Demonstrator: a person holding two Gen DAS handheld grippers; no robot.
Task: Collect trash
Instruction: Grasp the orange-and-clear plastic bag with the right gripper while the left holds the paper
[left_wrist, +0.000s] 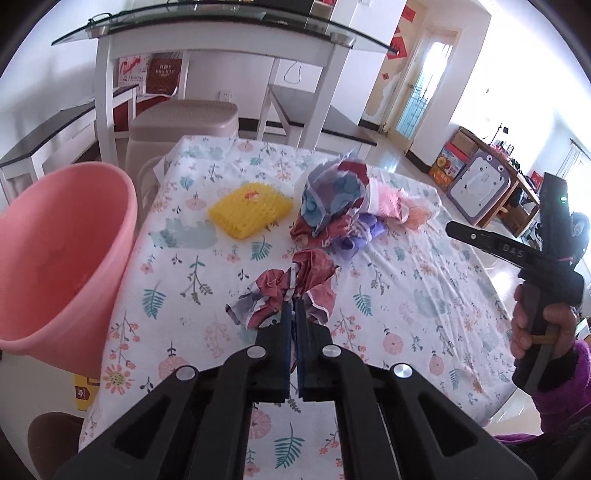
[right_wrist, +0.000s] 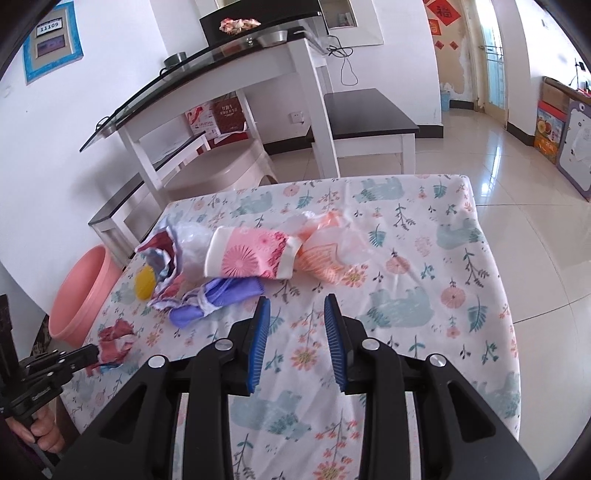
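My left gripper (left_wrist: 294, 303) is shut on a crumpled red and white wrapper (left_wrist: 295, 286) lying on the flowered tablecloth (left_wrist: 406, 280); it also shows in the right wrist view (right_wrist: 112, 341). Beyond it lies a pile of crumpled wrappers (left_wrist: 343, 199) and a yellow foam net (left_wrist: 249, 210). A pink bucket (left_wrist: 55, 266) stands off the table's left edge. My right gripper (right_wrist: 297, 304) is open and empty above the cloth, just short of a pink wrapper (right_wrist: 251, 256), a purple wrapper (right_wrist: 218, 297) and an orange bag (right_wrist: 328, 254).
A glass-topped white table (left_wrist: 221, 33) and dark benches (right_wrist: 369, 112) stand behind. A beige plastic stool (left_wrist: 184, 122) is at the table's far edge. Tiled floor (right_wrist: 535, 206) lies to the right, with boxes (left_wrist: 452, 166) along the wall.
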